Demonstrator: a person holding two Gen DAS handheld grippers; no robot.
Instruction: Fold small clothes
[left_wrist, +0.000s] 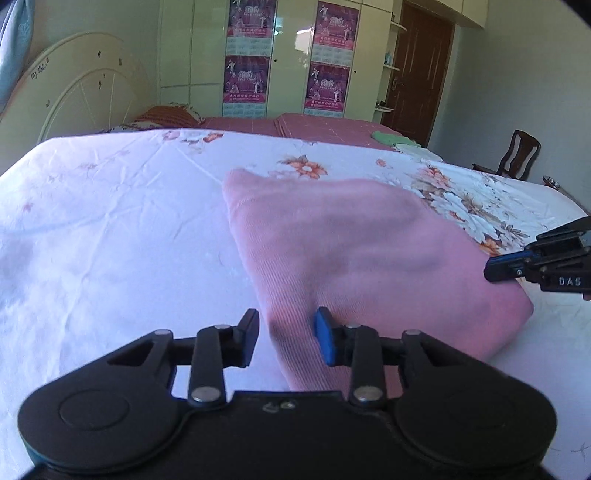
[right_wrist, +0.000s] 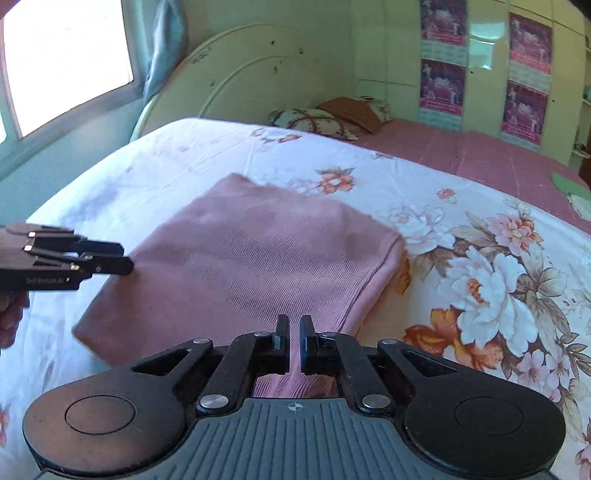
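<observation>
Fingers of your left gripper (left_wrist: 285, 338) stand parted astride the pink garment's (left_wrist: 362, 258) edge; your right gripper (right_wrist: 294, 339) is nearly closed above the cloth, gripping nothing visible; floral bedsheet (left_wrist: 110, 221) beneath.

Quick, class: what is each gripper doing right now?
Left gripper: open, straddling the pink cloth's edge.
Right gripper: nearly closed; a grip cannot be told.
</observation>
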